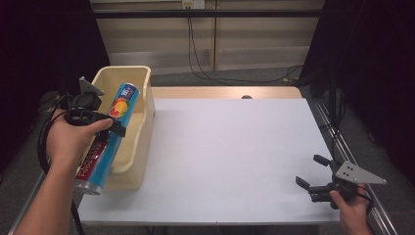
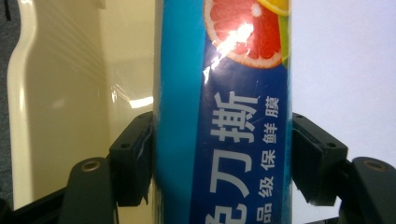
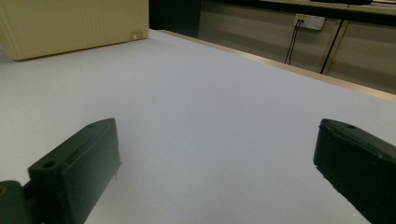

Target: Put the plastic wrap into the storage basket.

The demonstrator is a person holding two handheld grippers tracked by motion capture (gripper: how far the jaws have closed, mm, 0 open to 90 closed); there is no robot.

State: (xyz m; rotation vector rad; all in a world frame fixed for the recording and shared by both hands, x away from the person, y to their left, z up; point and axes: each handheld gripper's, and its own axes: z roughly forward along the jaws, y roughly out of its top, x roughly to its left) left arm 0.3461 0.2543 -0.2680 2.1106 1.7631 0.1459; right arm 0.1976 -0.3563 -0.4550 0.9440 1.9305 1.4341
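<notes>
Over the cream plastic bin [image 1: 142, 105], we see the left gripper [image 2: 222, 158] clamped around a long blue cling-film tube [image 2: 224, 116], while the right gripper [image 1: 313, 174] gapes wide.

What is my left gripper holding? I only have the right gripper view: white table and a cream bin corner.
Observer: The left gripper is shut on a long blue cylindrical tube with a grapefruit picture.
Operator: Where is the tube?
Observer: It lies slanted over the cream plastic bin at the table's left edge, its near end past the bin's near rim.
Operator: And my right gripper?
Observer: The right gripper is open near the white table's right near corner, holding nothing.
</notes>
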